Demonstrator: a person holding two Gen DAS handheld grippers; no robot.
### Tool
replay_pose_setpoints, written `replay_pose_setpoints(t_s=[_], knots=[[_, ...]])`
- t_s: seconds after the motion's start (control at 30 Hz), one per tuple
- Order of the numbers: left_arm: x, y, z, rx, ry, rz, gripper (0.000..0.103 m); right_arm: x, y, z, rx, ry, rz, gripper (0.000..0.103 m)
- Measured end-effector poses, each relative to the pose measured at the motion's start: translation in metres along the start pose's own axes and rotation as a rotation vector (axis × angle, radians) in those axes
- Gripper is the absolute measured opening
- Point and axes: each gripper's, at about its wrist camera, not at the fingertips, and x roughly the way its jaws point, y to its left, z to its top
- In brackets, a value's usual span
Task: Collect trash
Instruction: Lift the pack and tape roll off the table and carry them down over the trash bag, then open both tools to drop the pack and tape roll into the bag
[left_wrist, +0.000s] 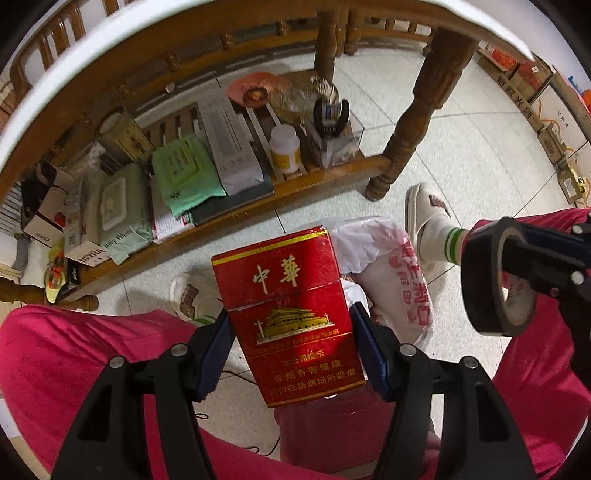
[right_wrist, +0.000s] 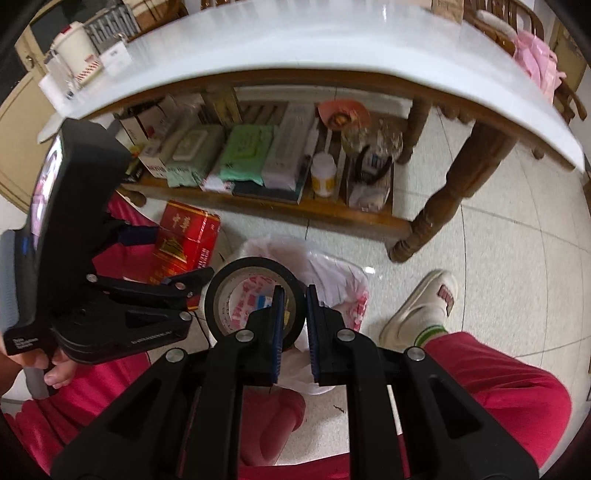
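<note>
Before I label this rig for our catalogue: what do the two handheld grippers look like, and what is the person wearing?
Both grippers, left gripper and right gripper, are matte black with angular cut-out finger arms, silver rivets and dark blue pads. The left one's black body carries small white lettering. The person wears magenta trousers, white green-striped socks and cream slippers.

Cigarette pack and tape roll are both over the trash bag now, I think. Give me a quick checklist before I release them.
1. Left gripper clamps the red cigarette pack on both sides: ok.
2. Right gripper pinches the wall of the black tape roll: ok.
3. White plastic trash bag lies below both items: ok.
4. Bag mouth open wide enough: cannot tell.
5. Slippered foot stands clear beside the bag: ok.
</note>
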Motion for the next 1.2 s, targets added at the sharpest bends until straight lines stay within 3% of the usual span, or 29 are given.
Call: replay_pose_setpoints(t_s=[0.37,0.73,0.87,1.2], knots=[[0.061,-0.002,0.005,0.015,0.144,0.001,0.061,0.063,-0.021,-0.004,0.073,0.114,0.02,0.012],[0.113,-0.003,0.004,-0.025,0.306,-0.121,0.061,0.115,-0.03,-0.011,0.117,0.222,0.033,0.012],[0.131,-0.003,0.002,-0.022,0.363,-0.105,0.061,0.13,-0.031,-0.014,0.113,0.251,0.024,0.012],[0.158,0.007,0.0,-0.098,0.457,-0.144,0.061,0.158,-0.033,-0.014,0.133,0.305,0.038,0.013]])
